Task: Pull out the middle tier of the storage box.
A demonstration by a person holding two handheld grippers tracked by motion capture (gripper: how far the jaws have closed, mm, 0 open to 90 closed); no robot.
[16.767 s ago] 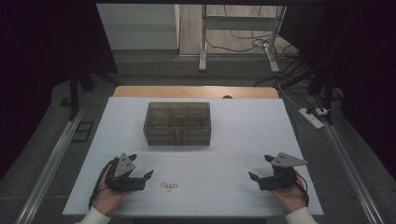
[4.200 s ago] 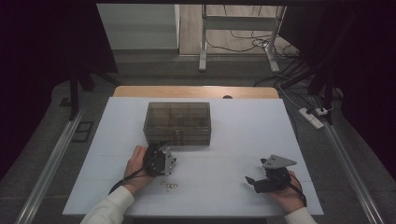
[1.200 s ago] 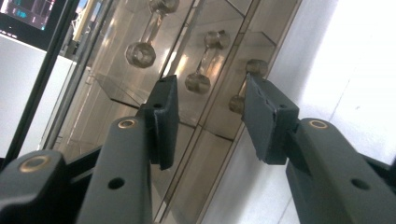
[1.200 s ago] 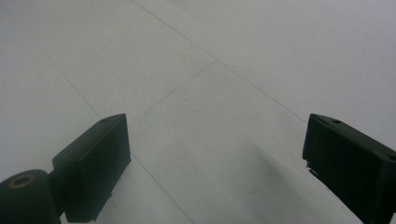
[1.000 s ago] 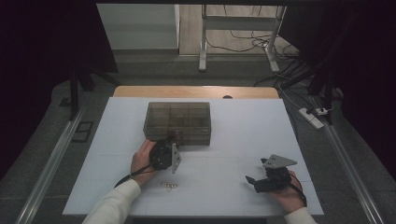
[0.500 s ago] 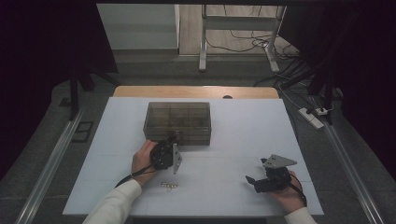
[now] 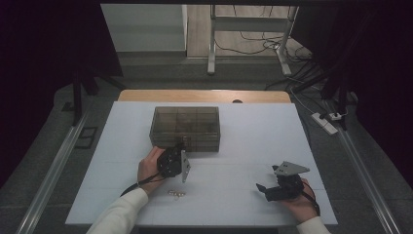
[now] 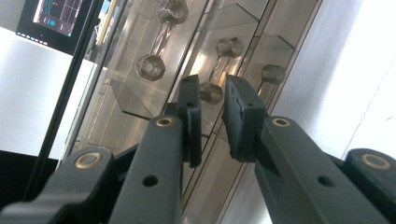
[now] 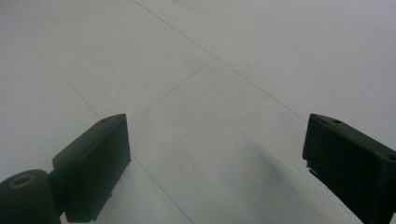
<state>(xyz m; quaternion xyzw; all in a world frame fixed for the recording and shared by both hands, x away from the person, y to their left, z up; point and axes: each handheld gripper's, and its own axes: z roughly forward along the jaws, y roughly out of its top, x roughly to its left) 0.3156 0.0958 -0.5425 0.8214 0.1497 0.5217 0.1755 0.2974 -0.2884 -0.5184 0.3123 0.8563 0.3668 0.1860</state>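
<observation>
A smoked clear box (image 7: pixel 185 127) with small drawers stands mid-table. My left gripper (image 7: pixel 181 146), turned on its side, is at the box's front face. In the left gripper view its jaws (image 8: pixel 212 88) have just been closing around a round drawer knob (image 8: pixel 210 94). The knob sits between the pads, and a thin gap shows at the right pad. More knobs (image 8: pixel 151 67) show on the neighbouring drawers. My right gripper (image 7: pixel 262 191) rests near the front right of the table. It stands wide open (image 9: pixel 215 128) over bare table, with nothing between its fingers.
Small golden pieces (image 7: pixel 178 193) lie on the white table (image 7: pixel 253 141) just in front of my left hand. A wooden strip (image 7: pixel 204 95) borders the table's far edge. Cables and a power strip (image 7: pixel 327 123) lie on the floor to the right.
My left gripper has gone from the table's front left up to the box front and turned on its side. Over the last second it has stayed there. The right gripper has barely moved.
</observation>
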